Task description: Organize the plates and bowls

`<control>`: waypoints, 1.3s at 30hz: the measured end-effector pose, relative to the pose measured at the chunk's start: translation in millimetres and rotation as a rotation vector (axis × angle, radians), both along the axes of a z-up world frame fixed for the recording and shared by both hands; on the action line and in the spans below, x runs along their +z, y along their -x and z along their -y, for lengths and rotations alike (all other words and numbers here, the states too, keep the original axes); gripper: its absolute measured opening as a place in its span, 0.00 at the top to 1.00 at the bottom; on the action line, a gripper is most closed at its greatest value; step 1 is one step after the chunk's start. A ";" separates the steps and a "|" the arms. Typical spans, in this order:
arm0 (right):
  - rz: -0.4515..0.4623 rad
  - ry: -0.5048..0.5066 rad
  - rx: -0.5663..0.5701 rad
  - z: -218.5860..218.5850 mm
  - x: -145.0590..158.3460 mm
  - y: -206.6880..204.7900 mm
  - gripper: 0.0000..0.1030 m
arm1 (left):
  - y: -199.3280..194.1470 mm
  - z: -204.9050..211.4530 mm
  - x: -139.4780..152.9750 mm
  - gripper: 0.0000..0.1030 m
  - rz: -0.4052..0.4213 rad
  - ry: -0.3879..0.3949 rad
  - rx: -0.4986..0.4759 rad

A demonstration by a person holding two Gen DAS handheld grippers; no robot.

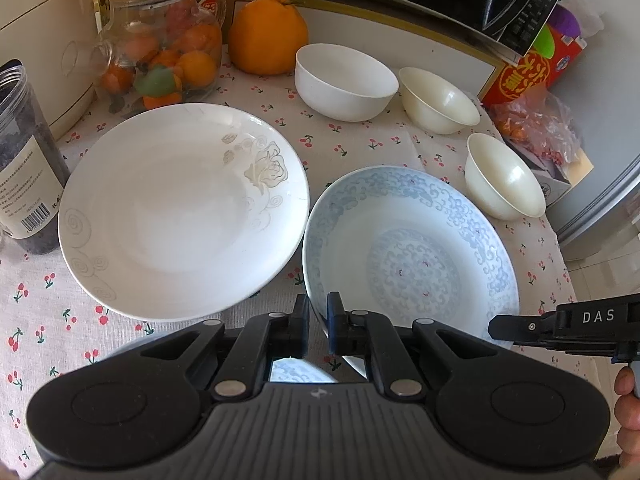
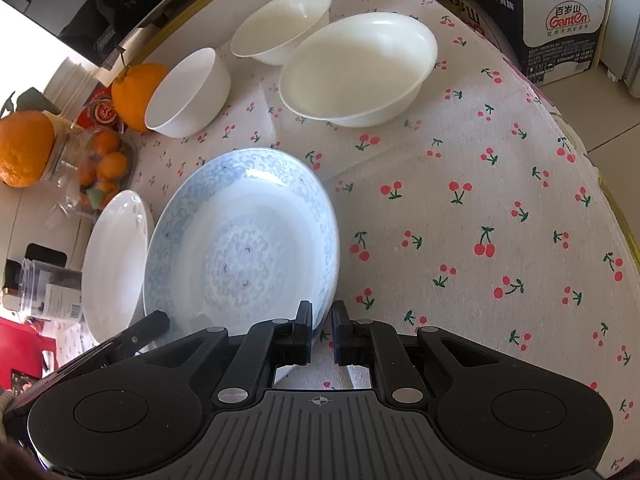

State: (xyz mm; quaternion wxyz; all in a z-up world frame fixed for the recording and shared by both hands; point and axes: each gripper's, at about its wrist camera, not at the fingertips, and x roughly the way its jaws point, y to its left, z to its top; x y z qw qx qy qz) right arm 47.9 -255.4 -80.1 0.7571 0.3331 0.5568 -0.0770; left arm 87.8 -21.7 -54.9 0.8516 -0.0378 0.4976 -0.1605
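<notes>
Both clenched on the near rim of the blue-patterned plate point(image 1: 412, 248): left claw point(image 1: 318, 322) and right claw point(image 2: 322, 330), beside the white plate point(image 1: 180, 208)

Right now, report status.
Left gripper and right gripper both pinch blue plate rim. White plate touches its left edge.
</notes>
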 end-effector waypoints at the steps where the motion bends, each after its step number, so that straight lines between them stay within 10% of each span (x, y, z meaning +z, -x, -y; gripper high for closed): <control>1: -0.001 -0.002 -0.001 0.2 -0.2 0.0 0.90 | 0.1 -0.2 0.0 0.93 -0.001 0.001 0.000; 10: -0.003 0.002 0.028 -1.4 0.9 -1.3 0.86 | 1.2 -2.3 1.4 0.79 0.003 -0.003 -0.010; 15: -0.020 -0.038 0.050 -7.5 -1.0 1.5 0.46 | 6.1 -6.9 6.1 0.56 0.022 0.002 -0.023; 21: 0.035 0.000 0.144 -23.8 7.5 7.6 0.24 | 18.9 -12.2 15.4 0.23 0.073 0.014 -0.062; 39: 0.166 0.048 0.327 -67.5 9.2 42.0 0.12 | 59.4 -60.6 17.9 0.03 0.155 -0.017 -0.112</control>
